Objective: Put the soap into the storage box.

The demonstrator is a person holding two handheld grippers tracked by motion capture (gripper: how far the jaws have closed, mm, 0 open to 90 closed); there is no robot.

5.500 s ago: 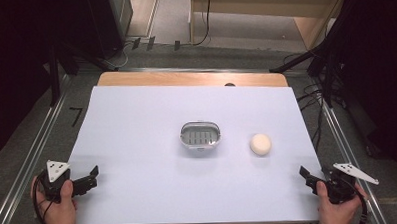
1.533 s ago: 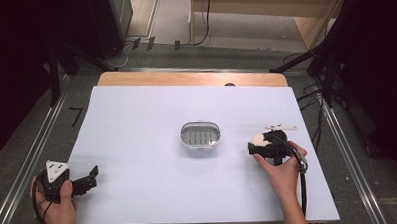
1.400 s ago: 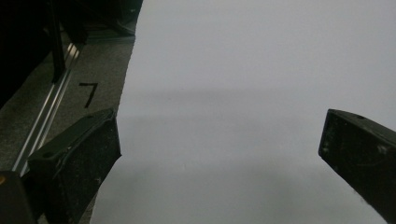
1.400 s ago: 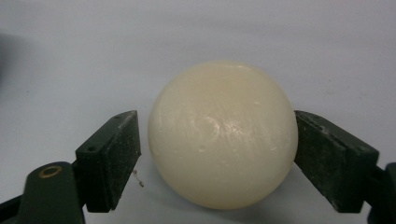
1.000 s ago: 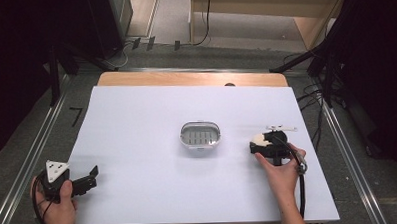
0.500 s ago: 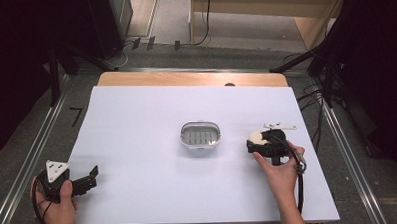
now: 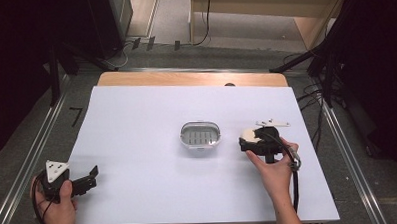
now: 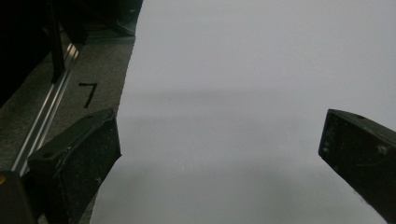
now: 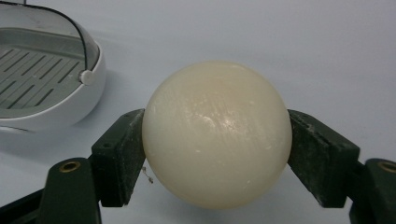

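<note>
Clamping the right tongs [image 9: 217, 154] on a cream soap ball [image 9: 217, 133], jaws pressing its two sides, toward the right edge of the tabletop [image 7: 136, 119] and just beside the slotted soap dish [image 7: 201, 135] at centre. Likely the grasp step of carrying ball to dish: lifting clear, then lowering gently, since round and slippery. Resting the left tongs [image 7: 89, 180], jaws wide apart, at the near-left corner.

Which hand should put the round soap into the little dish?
The right. The right gripper already clamps the round soap, with the soap dish just beside it. The left gripper sits open at the table's near left corner, far from both.
</note>
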